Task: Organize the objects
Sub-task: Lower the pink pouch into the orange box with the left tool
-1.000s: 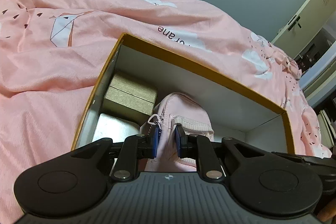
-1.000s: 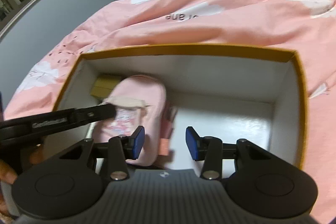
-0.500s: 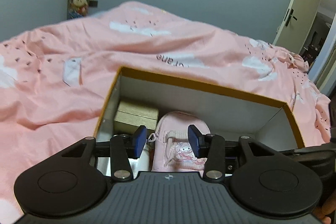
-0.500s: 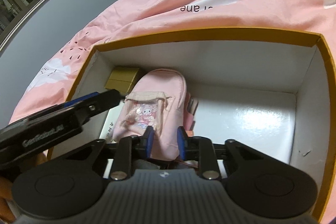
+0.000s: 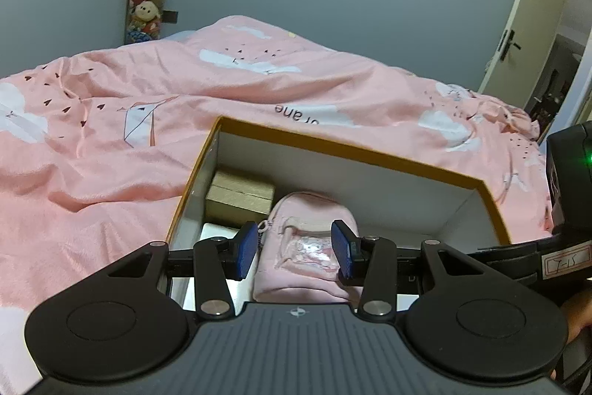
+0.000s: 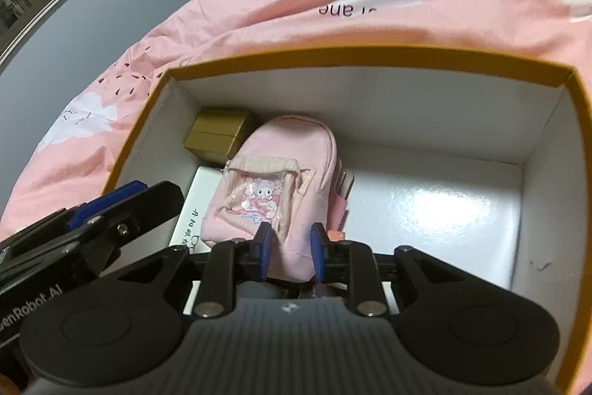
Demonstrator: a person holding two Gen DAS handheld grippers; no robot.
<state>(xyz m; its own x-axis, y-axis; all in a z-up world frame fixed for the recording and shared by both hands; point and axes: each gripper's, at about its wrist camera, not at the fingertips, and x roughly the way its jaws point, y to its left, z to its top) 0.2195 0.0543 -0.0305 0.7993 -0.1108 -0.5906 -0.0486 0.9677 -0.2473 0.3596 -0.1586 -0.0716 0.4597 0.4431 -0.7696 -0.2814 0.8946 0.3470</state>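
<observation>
The bed (image 5: 155, 121) under its pink quilt serves as the work surface, soft enough that the big yellow-rimmed box (image 6: 370, 60) sinks a little into it. The box is open-topped and half filled along its left side, which I take as packing from one wall outward to leave the right floor free. A gold carton (image 6: 218, 136) sits in the far left corner. The pink pouch (image 6: 281, 180) lies just beside it, partly over a white flat box (image 6: 196, 210). The right tool (image 6: 289, 248) pinches the pouch's near end, jaws narrow, probably to nudge it straight. The left tool (image 5: 294, 248) hangs over the box edge, jaws half-wide and gripping nothing.
</observation>
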